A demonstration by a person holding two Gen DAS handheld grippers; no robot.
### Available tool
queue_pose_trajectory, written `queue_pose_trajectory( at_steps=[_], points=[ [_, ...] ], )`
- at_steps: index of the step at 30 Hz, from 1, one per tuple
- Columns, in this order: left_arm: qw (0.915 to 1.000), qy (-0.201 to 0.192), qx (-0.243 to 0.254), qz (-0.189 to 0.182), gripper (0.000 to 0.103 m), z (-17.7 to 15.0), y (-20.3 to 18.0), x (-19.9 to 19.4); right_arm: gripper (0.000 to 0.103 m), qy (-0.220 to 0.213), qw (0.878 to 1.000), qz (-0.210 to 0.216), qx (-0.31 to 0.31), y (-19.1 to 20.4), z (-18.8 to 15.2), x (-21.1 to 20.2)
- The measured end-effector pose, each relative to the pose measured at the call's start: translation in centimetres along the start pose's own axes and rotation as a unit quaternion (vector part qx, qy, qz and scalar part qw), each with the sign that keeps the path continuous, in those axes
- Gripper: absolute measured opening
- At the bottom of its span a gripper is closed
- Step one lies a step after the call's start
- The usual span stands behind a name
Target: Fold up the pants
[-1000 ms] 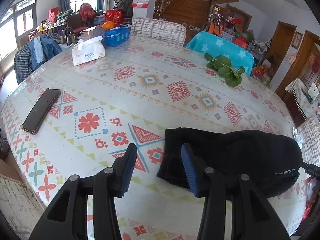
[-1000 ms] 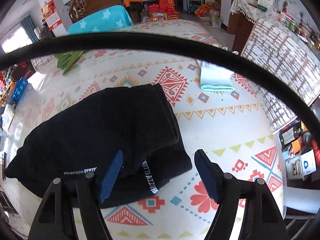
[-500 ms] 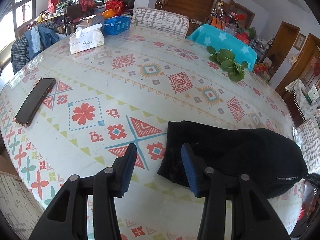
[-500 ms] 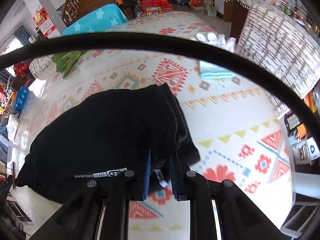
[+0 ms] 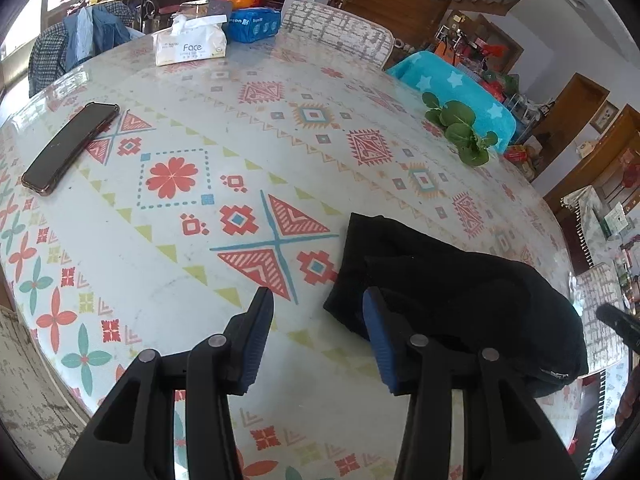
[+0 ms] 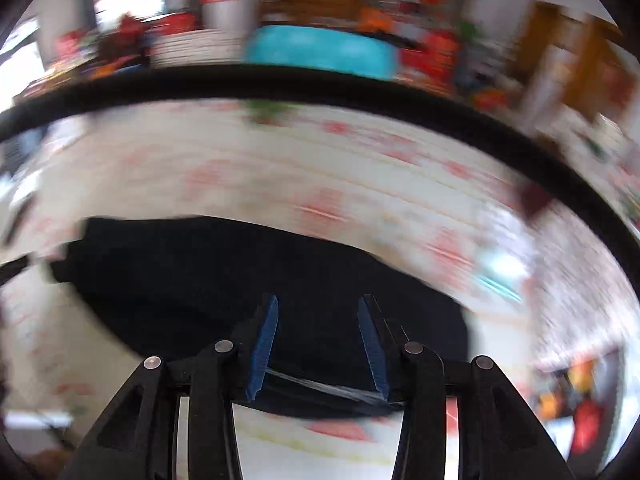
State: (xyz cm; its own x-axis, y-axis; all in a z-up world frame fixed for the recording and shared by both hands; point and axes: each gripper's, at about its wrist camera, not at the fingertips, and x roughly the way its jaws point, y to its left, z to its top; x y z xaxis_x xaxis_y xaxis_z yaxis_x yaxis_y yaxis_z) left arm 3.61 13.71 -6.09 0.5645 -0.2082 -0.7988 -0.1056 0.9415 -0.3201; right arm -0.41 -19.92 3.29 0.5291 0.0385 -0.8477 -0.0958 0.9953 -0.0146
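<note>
The black pants (image 5: 460, 300) lie folded in a bundle on the patterned tablecloth (image 5: 240, 160), at the lower right of the left wrist view. My left gripper (image 5: 318, 320) hovers open over the bundle's left corner. Its right pad (image 5: 376, 340) overlaps the cloth edge, and only tablecloth shows between the pads. The right wrist view is badly blurred. There the pants (image 6: 220, 280) fill the lower middle. My right gripper (image 6: 318, 332) is above them, its jaws opening. Black cloth shows in the gap, but the pads do not press on it.
A phone (image 5: 70, 148) lies at the table's left. A tissue pack (image 5: 190, 46) and a blue packet (image 5: 254, 24) stand at the far edge, with leafy greens (image 5: 460, 128) at the far right. Chairs ring the table. A black cable (image 6: 320, 80) arcs across the right wrist view.
My right gripper closed on the pants' edge, then swung sideways with a roll of the wrist, and its jaws have parted. My left gripper sank slightly toward the pants' corner.
</note>
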Motion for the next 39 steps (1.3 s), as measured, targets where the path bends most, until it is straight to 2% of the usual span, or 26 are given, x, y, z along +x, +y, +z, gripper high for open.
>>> queue_pose_trajectory(
  at_steps=[1,3,4,5,9,11,13,14,15,16,18,22,25,27,30,33,35,36,37,39],
  points=[
    [1.0,0.001,-0.003,-0.002,0.045,-0.2,0.1,0.0,0.045,0.003,0.999,0.048,-0.024,2.7,1.4,1.1],
    [1.0,0.003,-0.008,-0.002,0.045,-0.6,0.4,0.0,0.045,0.025,0.988,0.132,-0.073,8.2,3.8,3.5],
    [0.9999,0.003,-0.01,-0.001,0.045,-0.8,0.7,-0.1,0.045,0.036,0.98,0.165,-0.104,11.3,5.0,5.0],
    [0.9999,0.004,-0.013,0.001,0.045,-1.0,0.9,-0.1,0.045,0.042,0.974,0.18,-0.132,13.9,5.9,6.3],
    [0.9995,0.008,-0.028,0.007,0.045,-1.8,2.3,-0.2,0.045,0.075,0.945,0.211,-0.237,23.0,7.9,11.4],
    [0.9994,0.006,-0.031,0.016,0.045,-2.0,2.8,-0.4,0.045,0.093,0.932,0.219,-0.274,25.9,7.9,13.3],
    [0.9991,0.003,-0.034,0.023,0.045,-2.0,3.2,-0.6,0.044,0.108,0.921,0.21,-0.311,27.9,7.0,14.7],
    [0.999,0.003,-0.037,0.024,0.045,-1.9,3.5,-0.6,0.042,0.116,0.918,0.2,-0.323,28.2,6.3,15.2],
    [0.9988,0.002,-0.041,0.025,0.045,-1.8,3.7,-0.6,0.027,0.126,0.915,0.194,-0.331,28.6,5.9,15.7],
    [0.9986,0.001,-0.044,0.028,0.045,-1.7,4.0,-0.6,0.021,0.129,0.913,0.198,-0.333,28.6,5.8,15.8],
    [0.9983,-0.001,-0.048,0.034,0.045,-1.5,4.3,-0.6,0.011,0.123,0.915,0.199,-0.328,28.3,5.8,15.0],
    [0.9981,-0.004,-0.051,0.035,0.046,-1.0,4.4,-0.4,0.011,0.081,0.931,0.206,-0.29,27.1,7.3,11.9],
    [0.9985,-0.001,-0.044,0.033,0.046,-0.7,3.8,0.1,0.011,0.055,0.944,0.197,-0.259,26.9,9.2,11.2],
    [0.9989,0.003,-0.037,0.029,0.046,-0.6,3.3,0.4,0.015,0.063,0.951,0.192,-0.236,27.1,9.9,12.0],
    [0.9993,0.009,-0.027,0.026,0.046,-0.6,2.5,0.7,0.017,0.094,0.951,0.197,-0.218,28.4,10.5,14.1],
    [0.9996,0.008,-0.017,0.021,0.046,-0.2,1.7,0.8,0.018,0.082,0.958,0.211,-0.178,27.1,12.5,14.3],
    [0.9998,0.008,-0.008,0.018,0.046,0.3,0.9,0.9,0.026,0.061,0.964,0.219,-0.139,24.6,13.0,12.7],
    [0.9999,0.008,-0.005,0.014,0.046,0.5,0.6,1.0,0.037,0.048,0.968,0.214,-0.126,23.1,13.0,11.8],
    [0.9999,0.007,0.0,0.012,0.046,0.8,0.1,1.1,0.053,0.034,0.972,0.203,-0.112,21.2,12.9,10.8],
    [0.9999,0.007,0.014,0.007,0.046,1.2,-1.1,1.3,0.063,0.014,0.98,0.181,-0.077,16.9,11.7,9.2]
  ],
)
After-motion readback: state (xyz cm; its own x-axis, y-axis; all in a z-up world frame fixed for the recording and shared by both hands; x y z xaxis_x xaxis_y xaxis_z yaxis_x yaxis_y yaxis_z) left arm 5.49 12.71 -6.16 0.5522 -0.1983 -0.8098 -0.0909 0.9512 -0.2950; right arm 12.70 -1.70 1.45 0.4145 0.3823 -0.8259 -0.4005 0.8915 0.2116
